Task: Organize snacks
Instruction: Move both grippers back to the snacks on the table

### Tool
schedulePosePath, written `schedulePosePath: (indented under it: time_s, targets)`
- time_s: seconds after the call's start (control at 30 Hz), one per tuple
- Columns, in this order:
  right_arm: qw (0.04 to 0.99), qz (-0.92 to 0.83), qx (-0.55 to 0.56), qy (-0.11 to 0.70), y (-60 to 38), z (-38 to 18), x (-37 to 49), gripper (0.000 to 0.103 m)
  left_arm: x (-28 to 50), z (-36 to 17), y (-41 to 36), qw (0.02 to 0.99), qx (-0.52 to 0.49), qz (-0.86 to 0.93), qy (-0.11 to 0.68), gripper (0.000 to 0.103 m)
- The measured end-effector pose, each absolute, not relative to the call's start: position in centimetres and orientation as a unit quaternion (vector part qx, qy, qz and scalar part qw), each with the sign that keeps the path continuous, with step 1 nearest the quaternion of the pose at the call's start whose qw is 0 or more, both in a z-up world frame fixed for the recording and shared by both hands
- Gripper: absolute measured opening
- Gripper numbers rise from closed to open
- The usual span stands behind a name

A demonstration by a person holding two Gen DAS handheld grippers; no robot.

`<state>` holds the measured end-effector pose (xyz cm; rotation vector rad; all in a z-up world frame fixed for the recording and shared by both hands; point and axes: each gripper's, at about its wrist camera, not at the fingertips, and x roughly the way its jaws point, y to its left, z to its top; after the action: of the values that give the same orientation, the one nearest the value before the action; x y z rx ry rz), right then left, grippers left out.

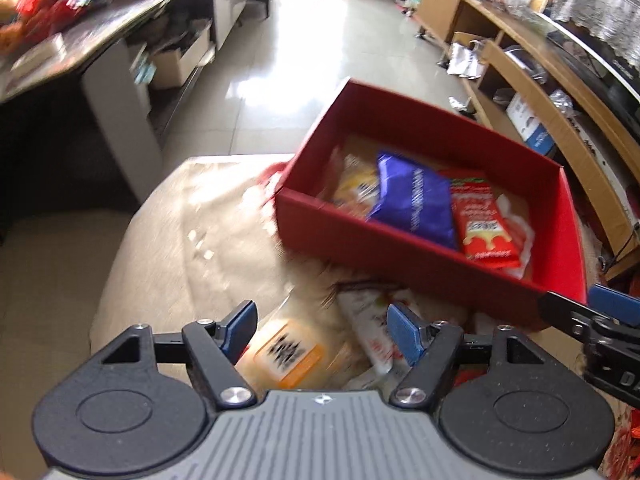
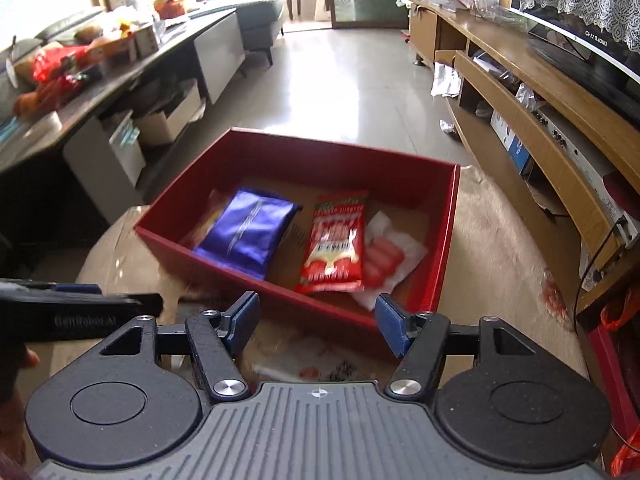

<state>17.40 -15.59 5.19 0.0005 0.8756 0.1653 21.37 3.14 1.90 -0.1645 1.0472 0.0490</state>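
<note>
**Snack box part filled, more waiting**

Blue pack [image 2: 248,230], red pack [image 2: 338,242] and sausages [image 2: 382,260] lie in the red box [image 2: 304,148]; orange pack [image 1: 286,354] and white pack [image 1: 370,330] remain outside; left gripper [image 1: 322,330] and right gripper [image 2: 316,324] hover part-open, empty.

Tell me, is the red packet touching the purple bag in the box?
Apart. In the right wrist view, bare box floor shows between the red packet and the purple bag inside the red box.

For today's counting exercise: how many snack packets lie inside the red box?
4 visible in the red box: a yellow packet at the left, partly under the blue packet; the red packet beside it; a clear sausage pack rightmost. More may be hidden beneath.
</note>
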Motion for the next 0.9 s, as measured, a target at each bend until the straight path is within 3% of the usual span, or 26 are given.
schedulePosePath:
  time_s: [0.27,0.57,0.7,0.77,0.87,0.9]
  targets:
    - [0.895,0.094,0.008,0.435,-14.8,4.8,16.4,0.072,21.2,0.1,4.1,0.854,-0.059,0.014,0.516,0.068]
    - [0.889,0.087,0.009,0.449,-15.6,4.1,16.8,0.075,22.0,-2.2,3.4,0.843,0.009,-0.037,0.536,0.081]
    - [0.883,0.075,0.028,0.463,-17.1,3.6,17.1,0.077,22.5,-4.0,2.9,0.832,0.035,-0.039,0.552,0.081]
    - [0.880,0.068,0.032,0.470,-17.8,3.1,17.1,0.078,22.5,-4.7,2.2,0.827,0.052,-0.036,0.558,0.077]
    - [0.871,0.064,0.032,0.486,-18.4,1.9,17.3,0.078,22.3,-4.2,1.7,0.826,0.050,-0.045,0.559,0.057]
    - [0.867,0.064,0.033,0.493,-18.5,1.4,17.5,0.078,22.2,-4.0,1.7,0.825,0.039,-0.049,0.561,0.055]
